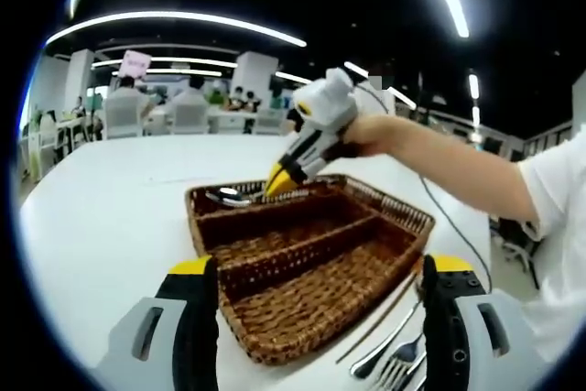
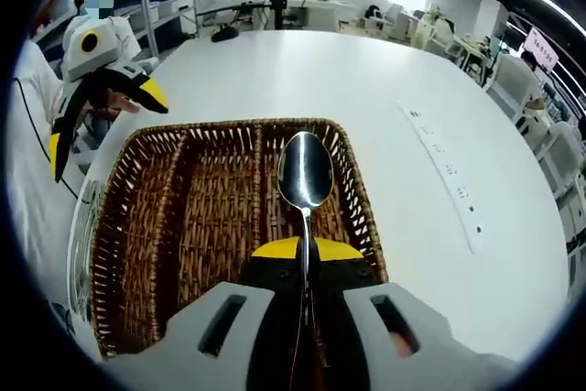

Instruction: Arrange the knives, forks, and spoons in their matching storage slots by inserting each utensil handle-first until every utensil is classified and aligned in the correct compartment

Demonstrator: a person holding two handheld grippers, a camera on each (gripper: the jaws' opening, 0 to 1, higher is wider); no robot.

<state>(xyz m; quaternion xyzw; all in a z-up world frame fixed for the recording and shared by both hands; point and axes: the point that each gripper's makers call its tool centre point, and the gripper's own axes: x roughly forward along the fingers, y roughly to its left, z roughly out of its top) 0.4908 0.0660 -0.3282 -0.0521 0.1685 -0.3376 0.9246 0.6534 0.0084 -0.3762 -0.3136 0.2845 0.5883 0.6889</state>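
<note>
A brown wicker basket (image 1: 403, 212) with three long compartments lies on the white table. My right gripper (image 2: 305, 249) is shut on the handle of a silver spoon (image 2: 305, 171), whose bowl points away over the rightmost compartment of the basket (image 2: 105, 254). In the left gripper view that right gripper (image 1: 279, 180) comes in from the right in a person's hand, with the spoon (image 1: 229, 197) low over the far compartment. My left gripper (image 1: 320, 267) stands open at the basket's near end, nothing between its jaws. It also appears at the upper left of the right gripper view, the left gripper (image 2: 103, 125) open.
Loose forks and another utensil (image 1: 394, 359) lie on the table beside the basket's near right corner. A row of sockets (image 2: 449, 171) runs along the white table (image 2: 366, 80). Chairs, tables and seated people fill the background.
</note>
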